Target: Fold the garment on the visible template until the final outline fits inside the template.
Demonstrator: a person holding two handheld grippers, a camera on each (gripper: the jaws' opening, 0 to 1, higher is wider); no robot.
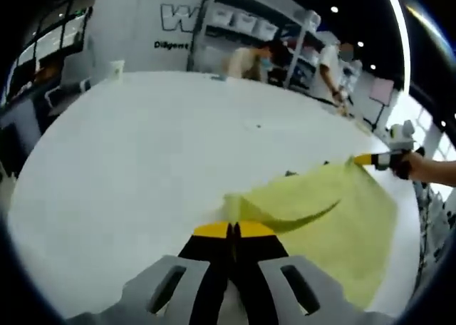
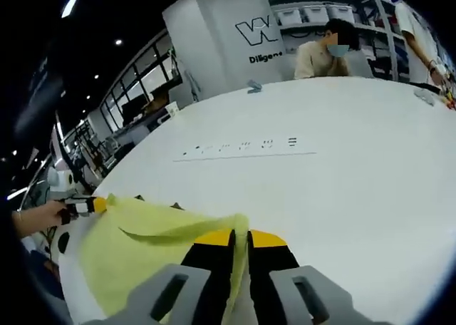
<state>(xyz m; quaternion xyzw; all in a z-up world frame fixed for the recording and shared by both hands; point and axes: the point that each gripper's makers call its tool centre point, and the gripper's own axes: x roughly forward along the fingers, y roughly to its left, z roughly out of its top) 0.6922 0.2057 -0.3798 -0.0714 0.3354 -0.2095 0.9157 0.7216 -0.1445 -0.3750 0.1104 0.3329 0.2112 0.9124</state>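
A yellow garment [image 1: 335,204] of thin, soft cloth lies partly on a wide white table [image 1: 142,168], its far part spread flat and its near edge lifted into a loose, curling fold. In the left gripper view the left gripper [image 1: 232,229] has its yellow-tipped jaws clenched together on one corner of the cloth, which rises in a small peak just above the tips. At the far right of that view the right gripper [image 1: 365,159] pinches another corner, a hand [image 1: 427,169] behind it.

In the right gripper view the right gripper [image 2: 240,238] is likewise clamped on the garment [image 2: 135,254]; a strip of the fabric runs down between its closed jaws. At the left edge the left gripper [image 2: 98,205] holds the other corner, so the cloth sags in a shallow hammock between the two.

The tabletop is smooth and matte, with a thin dark line and a row of small marks [image 2: 246,147] on it, too faint to read. Behind the table stand metal shelves [image 1: 249,26] carrying pale storage bins [image 1: 229,15]; their contents cannot be made out. People [image 2: 324,50] stand at the far edge.
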